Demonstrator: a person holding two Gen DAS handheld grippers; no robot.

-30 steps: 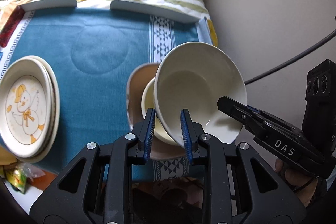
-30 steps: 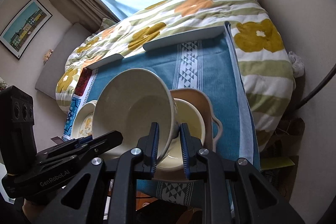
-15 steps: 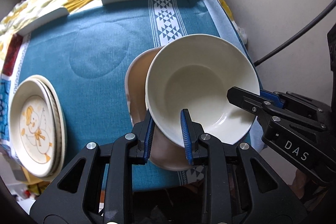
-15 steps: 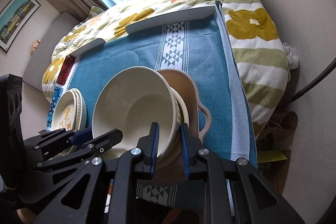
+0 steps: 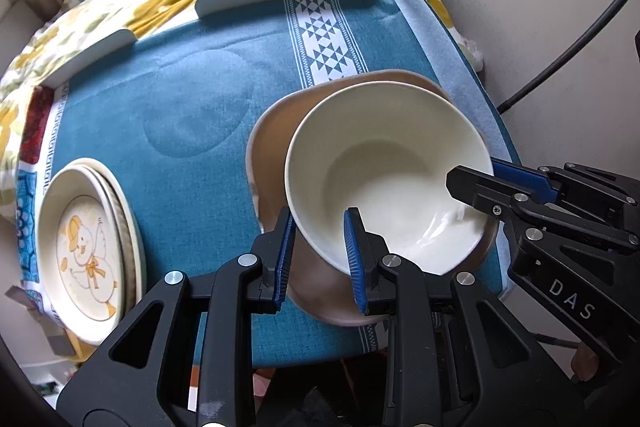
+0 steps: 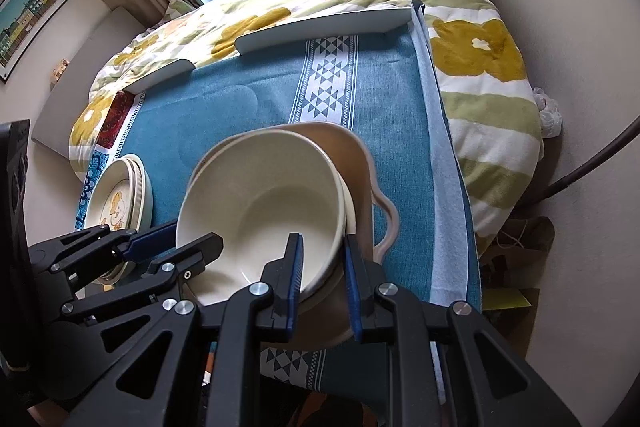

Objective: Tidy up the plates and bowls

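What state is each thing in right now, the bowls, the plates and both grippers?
White bowl: upright, nested on the stacked bowls, rim between both grippers' fingers.
Brown bowl: upright on the cloth, bottom of the stack.
Cream bowl: nested between them, only its rim shows.
Plates: stacked, duck plate on top.
Left gripper: open, straddling the rim.
Right gripper: open, straddling the rim.

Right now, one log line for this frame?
phase: nesting | left gripper: straddles rim of cream ceramic bowl | right gripper: straddles opposite rim | bowl sits on smaller bowl in brown handled dish | duck-print plates stacked left
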